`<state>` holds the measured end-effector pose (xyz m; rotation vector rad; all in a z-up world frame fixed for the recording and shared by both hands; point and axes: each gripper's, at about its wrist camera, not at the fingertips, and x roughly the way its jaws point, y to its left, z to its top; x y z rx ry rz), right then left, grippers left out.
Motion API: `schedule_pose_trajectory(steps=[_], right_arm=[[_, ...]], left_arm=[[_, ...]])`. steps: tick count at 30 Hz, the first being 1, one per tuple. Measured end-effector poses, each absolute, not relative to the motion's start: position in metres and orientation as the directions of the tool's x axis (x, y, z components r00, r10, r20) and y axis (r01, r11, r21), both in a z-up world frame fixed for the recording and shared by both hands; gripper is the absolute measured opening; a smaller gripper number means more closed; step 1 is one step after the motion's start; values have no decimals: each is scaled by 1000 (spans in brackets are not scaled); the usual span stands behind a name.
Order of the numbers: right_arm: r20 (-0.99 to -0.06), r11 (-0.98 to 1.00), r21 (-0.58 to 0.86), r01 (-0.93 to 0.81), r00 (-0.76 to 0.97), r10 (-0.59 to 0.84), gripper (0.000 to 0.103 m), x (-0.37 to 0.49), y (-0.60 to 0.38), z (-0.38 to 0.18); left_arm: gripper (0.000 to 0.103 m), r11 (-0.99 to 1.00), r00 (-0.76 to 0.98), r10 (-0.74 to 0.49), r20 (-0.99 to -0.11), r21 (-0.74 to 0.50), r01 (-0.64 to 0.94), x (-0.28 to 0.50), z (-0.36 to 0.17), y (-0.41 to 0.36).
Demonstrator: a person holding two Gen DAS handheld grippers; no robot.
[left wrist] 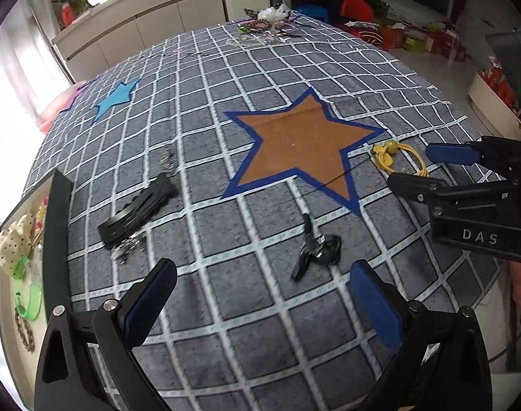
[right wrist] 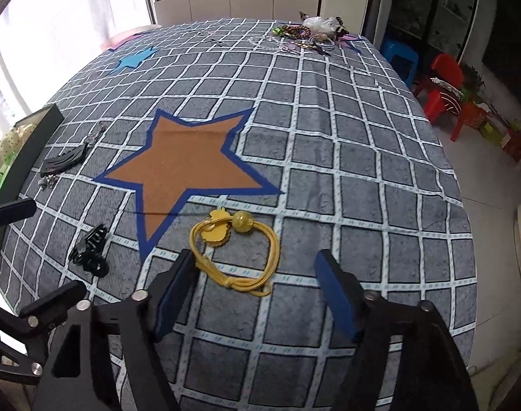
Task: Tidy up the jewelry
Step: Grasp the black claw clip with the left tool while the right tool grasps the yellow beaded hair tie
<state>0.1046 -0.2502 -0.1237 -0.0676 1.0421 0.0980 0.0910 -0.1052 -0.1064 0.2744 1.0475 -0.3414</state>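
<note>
Jewelry half sorted: box holds some, cloth holds more

Jewelry lies in three places. An open box (left wrist: 60,226) at the left edge of the table already holds a cream dotted piece, green bangles (left wrist: 29,299) and a brown beaded loop. That part looks done.

Loose on the checked cloth (left wrist: 226,308): a black comb clip (left wrist: 138,210) with a small heap of metal chain beside it, a black claw clip (left wrist: 315,250) nearer the middle, and a yellow cord hair tie (right wrist: 233,253) with a bead and a flat charm, just off the point of the orange star (right wrist: 185,171). A further heap of mixed pieces (right wrist: 308,34) sits at the far end, well apart.

Left gripper (left wrist: 260,301): fingers wide apart, nothing between them, aimed down toward the claw clip.

Right gripper (right wrist: 257,291): fingers apart, straddling the near side of the yellow tie. The left pad looks to be at or on the cord; the right pad stands clear. No grip yet.

Judgement: roughly the middle of the job. Four loose items close by plus the far heap remain.
</note>
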Motion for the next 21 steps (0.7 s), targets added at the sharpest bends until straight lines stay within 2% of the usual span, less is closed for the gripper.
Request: schedule_pose_trajectory(steps=[2,4,7,9,11,15,19,21], right_arm=[[-865,994,-10,-112,500,48,59,106,-254,-123],[-866,994,-9,-113,498,49,55,109,-257,-122],[-867,992,-9,-122,495,53,54,110,-258,-121],[-868,991,-13,-133,494,55,54,111,-258,-121],[-869,990,-12,-141,491,59,54,113,-258,-121],[-870,989,-13,-146,489,61,52,113,-258,-121],[-869,988,-8,-154,490,69,37,112,-254,-121],[-869,987,-7,-161,489,73,27,112,-251,-120]], left_arm=[[96,911,450,-146,-881,58,409,94,-108,-111],[96,909,444,-146,-884,58,413,97,-111,-115],[88,903,438,-162,-884,46,426,98,-112,-120],[87,899,436,-164,-885,47,435,98,-111,-124],[78,894,429,-179,-885,36,447,98,-110,-126],[66,886,410,-205,-889,10,464,97,-108,-128],[36,877,399,-228,-888,-9,481,94,-106,-130],[36,874,398,-227,-889,-5,486,93,-106,-132]])
